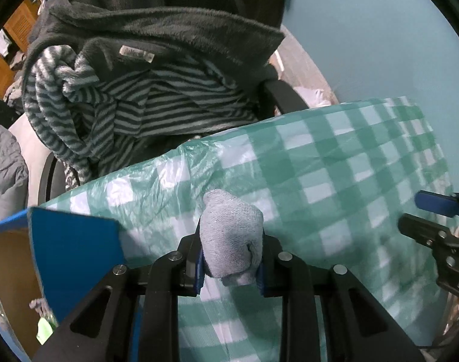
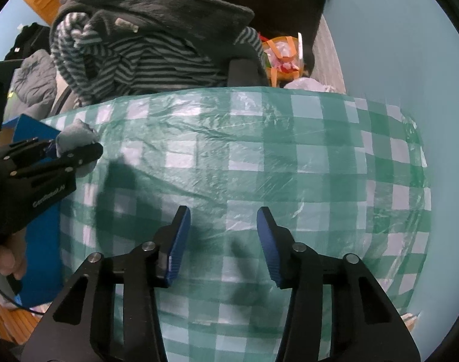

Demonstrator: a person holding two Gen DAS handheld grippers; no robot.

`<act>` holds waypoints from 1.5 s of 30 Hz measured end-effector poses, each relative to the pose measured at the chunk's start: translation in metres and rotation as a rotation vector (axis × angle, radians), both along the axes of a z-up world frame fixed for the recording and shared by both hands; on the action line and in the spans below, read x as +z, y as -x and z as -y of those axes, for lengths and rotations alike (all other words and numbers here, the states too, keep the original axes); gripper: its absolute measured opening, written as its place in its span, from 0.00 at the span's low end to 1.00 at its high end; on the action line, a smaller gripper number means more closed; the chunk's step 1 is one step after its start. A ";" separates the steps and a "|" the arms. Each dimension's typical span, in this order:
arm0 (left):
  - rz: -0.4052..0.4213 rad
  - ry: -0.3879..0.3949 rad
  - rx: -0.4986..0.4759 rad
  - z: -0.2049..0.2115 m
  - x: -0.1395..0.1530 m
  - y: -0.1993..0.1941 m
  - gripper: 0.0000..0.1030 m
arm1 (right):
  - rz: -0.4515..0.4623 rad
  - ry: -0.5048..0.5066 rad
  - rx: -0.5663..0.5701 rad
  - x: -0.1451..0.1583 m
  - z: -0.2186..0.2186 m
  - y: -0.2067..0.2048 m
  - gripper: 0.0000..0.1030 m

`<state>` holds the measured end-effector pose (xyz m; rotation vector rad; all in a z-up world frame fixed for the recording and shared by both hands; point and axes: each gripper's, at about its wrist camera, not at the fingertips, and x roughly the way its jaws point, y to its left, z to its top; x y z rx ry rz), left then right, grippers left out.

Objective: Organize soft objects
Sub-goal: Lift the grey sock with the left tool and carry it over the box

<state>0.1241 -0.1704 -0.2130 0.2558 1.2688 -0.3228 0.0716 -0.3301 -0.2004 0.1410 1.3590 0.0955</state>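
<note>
My left gripper (image 1: 231, 267) is shut on a rolled light-grey sock (image 1: 231, 235) and holds it above the green-and-white checked tablecloth (image 1: 335, 175), beside the blue cardboard box (image 1: 72, 247). The same gripper (image 2: 75, 147) with the sock (image 2: 74, 138) shows at the left of the right wrist view. My right gripper (image 2: 223, 241) is open and empty over the checked cloth (image 2: 259, 150). Its fingers (image 1: 434, 203) show at the right edge of the left wrist view.
A chair beyond the table carries a dark fleece (image 1: 157, 27) and a striped garment (image 1: 157, 99). A grey padded jacket (image 1: 3, 169) lies at the left. An orange-strapped bag (image 2: 282, 57) sits behind the table. The open blue box (image 2: 33, 126) stands at the table's left edge.
</note>
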 end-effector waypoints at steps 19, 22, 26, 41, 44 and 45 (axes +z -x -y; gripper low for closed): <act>0.064 0.114 0.050 -0.040 0.072 0.067 0.25 | 0.061 -0.043 0.043 0.051 -0.029 0.034 0.27; 0.076 0.139 0.081 -0.051 0.084 0.075 0.25 | 0.083 -0.044 0.058 0.063 -0.037 0.037 0.23; 0.095 0.155 0.105 -0.065 0.098 0.085 0.25 | 0.101 -0.051 0.078 0.077 -0.048 0.041 0.23; 0.122 0.172 0.258 -0.138 0.125 0.104 0.25 | 0.134 -0.103 0.182 0.104 -0.109 0.047 0.18; 0.129 0.174 0.292 -0.154 0.129 0.108 0.25 | 0.136 -0.109 0.209 0.107 -0.123 0.045 0.18; 0.130 0.176 0.307 -0.161 0.130 0.110 0.25 | 0.136 -0.111 0.216 0.107 -0.127 0.045 0.18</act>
